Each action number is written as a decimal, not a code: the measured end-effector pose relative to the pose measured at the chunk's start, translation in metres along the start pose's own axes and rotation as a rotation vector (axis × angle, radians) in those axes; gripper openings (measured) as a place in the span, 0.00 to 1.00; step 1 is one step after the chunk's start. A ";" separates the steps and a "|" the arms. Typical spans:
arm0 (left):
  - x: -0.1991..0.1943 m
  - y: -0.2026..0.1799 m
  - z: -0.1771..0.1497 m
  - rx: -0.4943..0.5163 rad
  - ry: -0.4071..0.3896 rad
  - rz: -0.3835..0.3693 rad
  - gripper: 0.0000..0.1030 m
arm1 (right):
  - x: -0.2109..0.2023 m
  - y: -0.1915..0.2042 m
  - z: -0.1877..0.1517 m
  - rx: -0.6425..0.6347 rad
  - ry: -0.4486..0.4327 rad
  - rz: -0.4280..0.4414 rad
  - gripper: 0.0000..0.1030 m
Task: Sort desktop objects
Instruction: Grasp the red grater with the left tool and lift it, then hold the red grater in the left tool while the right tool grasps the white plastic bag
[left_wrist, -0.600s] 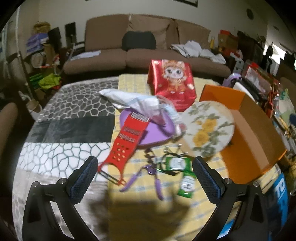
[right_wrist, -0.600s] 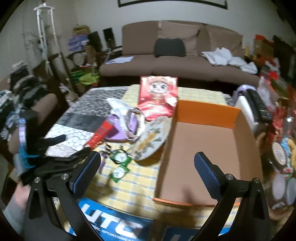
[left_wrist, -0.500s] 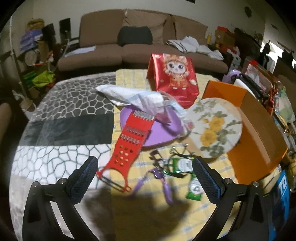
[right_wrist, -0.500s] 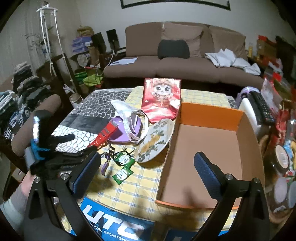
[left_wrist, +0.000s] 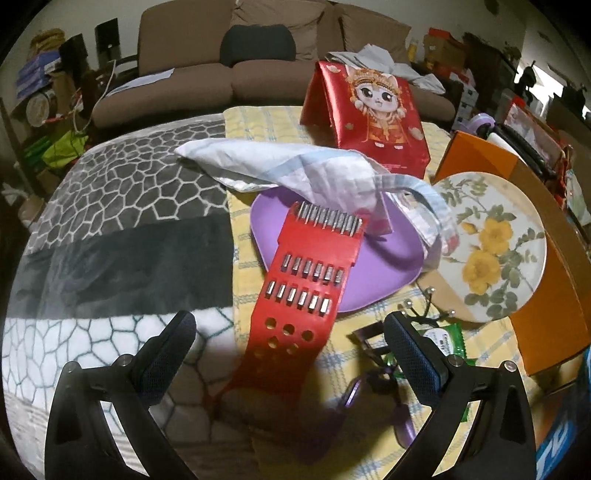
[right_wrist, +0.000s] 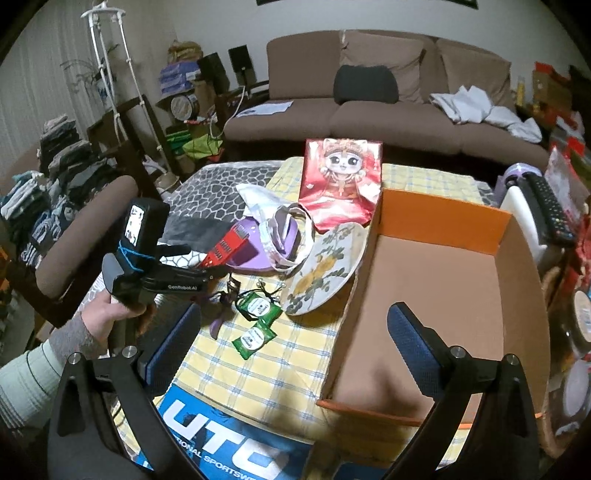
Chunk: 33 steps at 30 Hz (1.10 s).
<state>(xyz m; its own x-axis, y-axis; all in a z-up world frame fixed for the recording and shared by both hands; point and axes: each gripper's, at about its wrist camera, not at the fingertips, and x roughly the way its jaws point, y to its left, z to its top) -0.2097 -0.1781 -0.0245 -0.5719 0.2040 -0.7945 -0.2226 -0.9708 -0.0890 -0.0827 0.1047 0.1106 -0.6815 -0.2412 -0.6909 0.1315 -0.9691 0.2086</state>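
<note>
A red grater (left_wrist: 306, 280) lies with its top on a purple plate (left_wrist: 384, 266); it also shows in the right wrist view (right_wrist: 225, 249). My left gripper (left_wrist: 291, 354) is open, its fingers either side of the grater's lower end, just above it. A white cloth bag (left_wrist: 314, 170) drapes over the plate. A floral plate (left_wrist: 491, 243) leans on the open orange box (right_wrist: 436, 295). Purple scissors (left_wrist: 373, 391) and green packets (right_wrist: 255, 321) lie on the yellow cloth. My right gripper (right_wrist: 295, 339) is open and empty, above the box's near left edge.
A red cartoon gift bag (left_wrist: 369, 110) stands at the back of the table. A grey patterned blanket (left_wrist: 122, 229) covers the table's left part. A blue printed sheet (right_wrist: 229, 443) lies at the front edge. A remote (right_wrist: 550, 206) and clutter sit to the right.
My left gripper has moved forward and down toward the red grater, which now sits between its fingers. The right gripper has held about still, rising slightly.
</note>
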 end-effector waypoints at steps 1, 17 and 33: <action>0.002 0.002 0.000 -0.005 0.003 -0.001 0.98 | 0.001 -0.002 0.000 0.010 0.001 0.002 0.98; 0.015 0.024 -0.006 -0.090 0.047 -0.046 0.43 | 0.014 -0.028 -0.003 0.140 0.028 0.045 0.98; -0.098 -0.018 -0.034 -0.173 -0.075 -0.045 0.43 | 0.079 0.023 0.071 0.016 0.075 0.126 0.92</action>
<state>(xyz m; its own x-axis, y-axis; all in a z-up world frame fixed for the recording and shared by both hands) -0.1228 -0.1852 0.0349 -0.6230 0.2506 -0.7410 -0.1141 -0.9663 -0.2309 -0.1847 0.0669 0.1105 -0.6045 -0.3647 -0.7083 0.2010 -0.9301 0.3074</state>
